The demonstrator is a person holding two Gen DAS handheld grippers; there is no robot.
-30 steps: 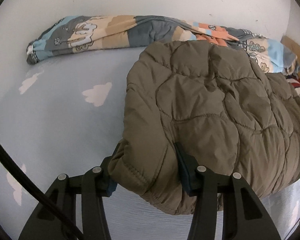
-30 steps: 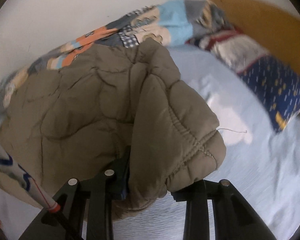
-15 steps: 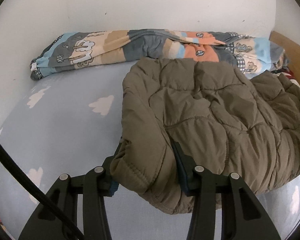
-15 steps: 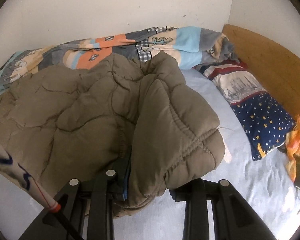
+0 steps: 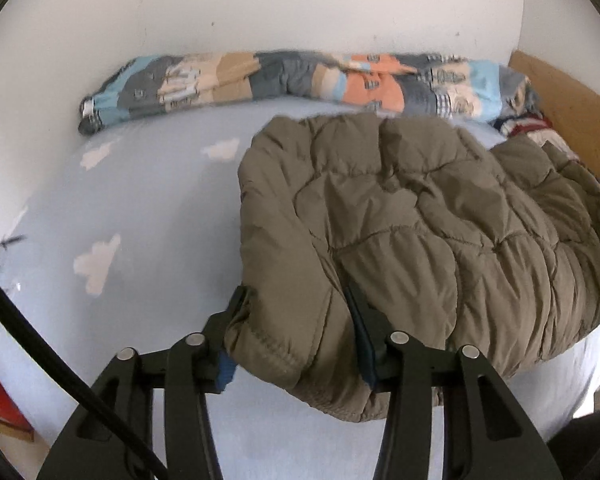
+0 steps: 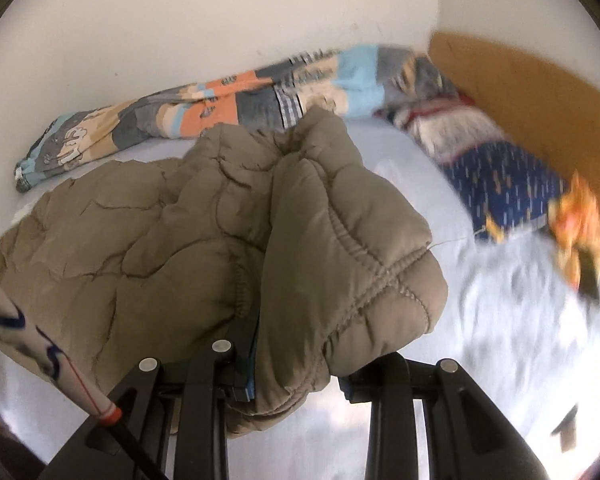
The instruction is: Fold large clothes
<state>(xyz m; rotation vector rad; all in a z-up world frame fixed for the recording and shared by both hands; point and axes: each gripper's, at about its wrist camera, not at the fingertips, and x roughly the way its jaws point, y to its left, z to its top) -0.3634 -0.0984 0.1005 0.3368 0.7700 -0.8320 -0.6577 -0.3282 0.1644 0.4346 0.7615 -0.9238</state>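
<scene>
Nearest the left wrist camera, the left gripper (image 5: 296, 332) is clamped on a padded edge of the one jacket (image 5: 420, 240), a quilted olive-brown puffer; its two fingers (image 5: 364, 332) press into the fabric from either side, with blue pads showing at the edges. One black cable (image 5: 40, 352) crosses the lower left of that view. Nearest the right wrist camera, the right gripper (image 6: 296, 364) is likewise closed on a thick bunched fold of the jacket (image 6: 180, 240), the cuff-like stitched end bulging out over its right finger. One white stick with blue marks and a red tip (image 6: 60, 364) slants across the lower left of this view. The jacket hangs from both grippers and spreads away from them, lying over the bed (image 5: 140, 208), whose pale blue sheet carries white cloud shapes; four clouds are clear in the left view. Beyond the jacket, on the right of the right view, lies one navy pillow (image 6: 508, 188) with small yellow marks, and one orange object (image 6: 580, 224), blurred, just beside it. Behind the pillow is a striped red and white cushion (image 6: 444, 124). Farthest back, one rolled patchwork blanket (image 5: 300, 80) in blue, grey, tan and orange runs along the white wall (image 5: 300, 8). One wooden headboard (image 6: 540, 88) stands at the right.
</scene>
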